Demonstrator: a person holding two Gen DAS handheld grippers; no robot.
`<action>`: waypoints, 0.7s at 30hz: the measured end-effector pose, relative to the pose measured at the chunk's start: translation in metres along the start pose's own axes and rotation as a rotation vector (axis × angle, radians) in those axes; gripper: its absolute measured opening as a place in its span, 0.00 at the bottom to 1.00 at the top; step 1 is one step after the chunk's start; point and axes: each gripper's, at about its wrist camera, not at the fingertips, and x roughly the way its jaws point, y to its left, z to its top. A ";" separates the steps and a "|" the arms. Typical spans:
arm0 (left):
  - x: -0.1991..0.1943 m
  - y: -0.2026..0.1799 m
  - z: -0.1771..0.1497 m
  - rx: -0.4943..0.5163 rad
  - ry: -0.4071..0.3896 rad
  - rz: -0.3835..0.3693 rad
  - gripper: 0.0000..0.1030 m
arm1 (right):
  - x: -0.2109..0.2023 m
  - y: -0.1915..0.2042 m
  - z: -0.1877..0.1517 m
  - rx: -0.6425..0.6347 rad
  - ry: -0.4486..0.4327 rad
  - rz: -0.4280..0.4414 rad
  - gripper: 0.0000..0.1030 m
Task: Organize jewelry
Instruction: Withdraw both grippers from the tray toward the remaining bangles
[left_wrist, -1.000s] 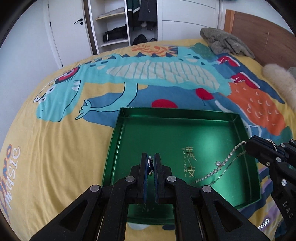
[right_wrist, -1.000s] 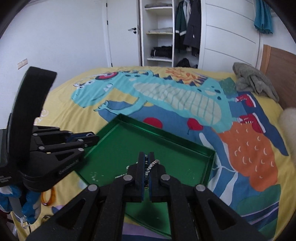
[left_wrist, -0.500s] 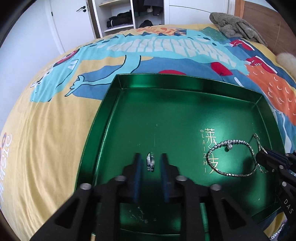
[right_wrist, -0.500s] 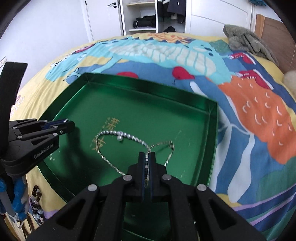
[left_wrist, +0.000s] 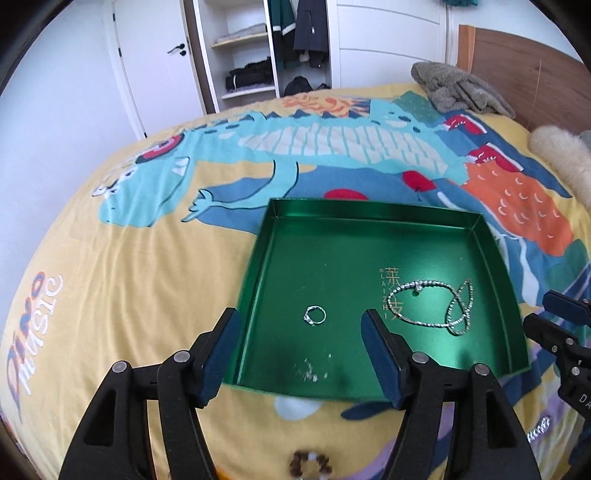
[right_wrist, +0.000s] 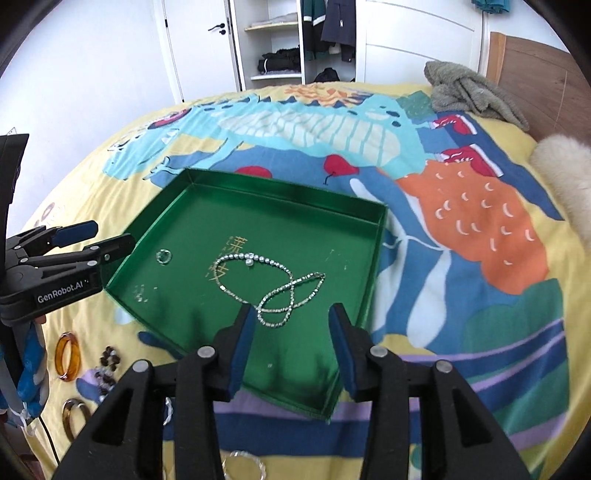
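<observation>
A green tray (left_wrist: 369, 210) (right_wrist: 376, 258) lies on the bed. A silver ring (left_wrist: 314, 316) (right_wrist: 164, 255) lies flat in its left part. A silver necklace (left_wrist: 436, 306) (right_wrist: 273, 284) lies looped in its right part. My left gripper (left_wrist: 301, 325) is open and empty, held above the tray's near left edge; it shows in the right wrist view (right_wrist: 92, 236). My right gripper (right_wrist: 291, 314) is open and empty over the tray's near edge, just behind the necklace; it shows at the right of the left wrist view (left_wrist: 550, 314).
Loose jewelry lies on the bedspread in front of the tray: an amber bangle (right_wrist: 68, 355), a brown bead bracelet (right_wrist: 109, 360), a tortoiseshell bangle (right_wrist: 74, 417), a beaded piece (left_wrist: 309, 463). A grey towel (left_wrist: 458, 88) and fluffy pillow (left_wrist: 561, 155) lie at the far right.
Both grippers have opened and drawn back from the tray. The ring dropped from the left gripper and the necklace from the right; both now lie in the tray.
</observation>
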 end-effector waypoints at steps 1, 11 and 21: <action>-0.009 0.001 -0.002 -0.003 -0.009 0.000 0.66 | -0.010 0.001 -0.002 -0.001 -0.011 -0.003 0.39; -0.105 0.022 -0.053 -0.037 -0.099 -0.005 0.67 | -0.118 0.023 -0.040 -0.030 -0.130 0.000 0.39; -0.170 0.053 -0.117 -0.094 -0.141 0.036 0.66 | -0.198 0.042 -0.088 -0.017 -0.239 0.015 0.39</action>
